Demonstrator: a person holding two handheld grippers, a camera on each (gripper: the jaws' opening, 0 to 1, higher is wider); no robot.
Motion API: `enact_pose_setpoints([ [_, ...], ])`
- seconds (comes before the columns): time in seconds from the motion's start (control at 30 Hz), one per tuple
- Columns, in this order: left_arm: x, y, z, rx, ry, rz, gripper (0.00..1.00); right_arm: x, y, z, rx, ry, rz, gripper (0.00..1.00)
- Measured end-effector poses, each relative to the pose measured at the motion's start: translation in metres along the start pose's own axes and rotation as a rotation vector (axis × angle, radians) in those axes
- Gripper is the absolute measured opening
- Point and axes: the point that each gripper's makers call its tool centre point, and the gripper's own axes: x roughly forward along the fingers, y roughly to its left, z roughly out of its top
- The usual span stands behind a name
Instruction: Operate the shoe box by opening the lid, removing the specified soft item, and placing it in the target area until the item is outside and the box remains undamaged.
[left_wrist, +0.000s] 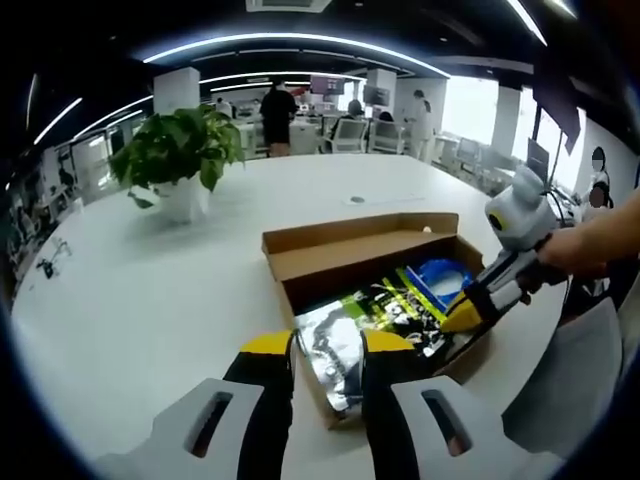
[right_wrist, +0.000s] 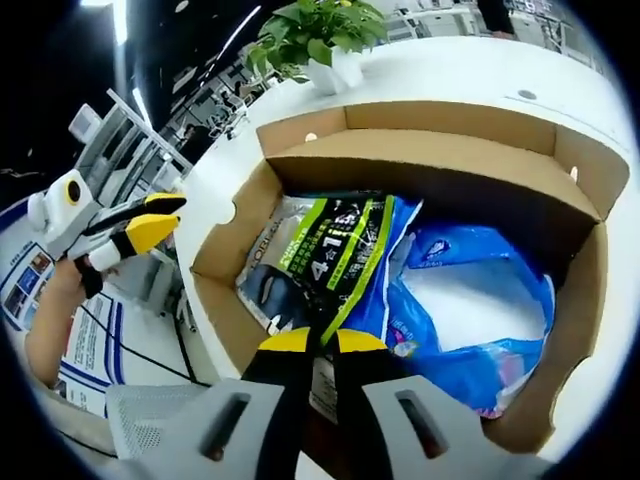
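Right gripper (right_wrist: 320, 342) is reaching down into the shoe box (right_wrist: 440, 150), and its two yellow tips are sitting very close together with only a thin gap. They are touching the edge of a green and black soft pack (right_wrist: 335, 250), and they look like they are pinching it, but I cannot tell for sure if the grip is tight.

Next to that pack, a blue and white soft bag (right_wrist: 470, 300) is lying in the box, and a grey pack (right_wrist: 270, 275) is peeking out from under the green one. All of them are lying inside the box, so nothing is out yet.

The lid is already standing open at the back, and the cardboard is looking fine, with no rips that I can see. So the opening part is done. Lifting a soft thing out and putting it down in the target spot is what is left.

Left gripper (left_wrist: 328, 345) is waiting at the near end of the box (left_wrist: 300, 245), above a shiny silver pack (left_wrist: 330, 350). Its tips are apart, about as wide as the pack between them, and it is holding nothing.

The box is sitting on a big white tabletop (left_wrist: 150, 310). A potted plant (left_wrist: 180, 155) is standing far behind it.
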Motion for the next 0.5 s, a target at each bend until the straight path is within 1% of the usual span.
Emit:
enact_pose_setpoints([
  [0.1,-0.0015,0.0016,-0.0008,0.001,0.0,0.005,0.23,-0.0014,0.0025,0.0011,0.0,-0.006,0.004,0.07],
  [0.2,-0.0024,0.0022,-0.0003,-0.003,-0.003,0.007,0.23,-0.0038,0.0014,-0.0012,-0.052,-0.002,-0.012,0.08],
  [0.33,-0.0025,0.0023,-0.0005,-0.002,-0.002,0.007,0.23,-0.0032,0.0019,-0.002,-0.074,0.0,-0.016,0.08],
  [0.5,-0.0013,0.0007,0.0008,0.0,-0.005,0.004,0.23,-0.0004,0.003,-0.0036,-0.071,0.008,-0.017,0.07],
])
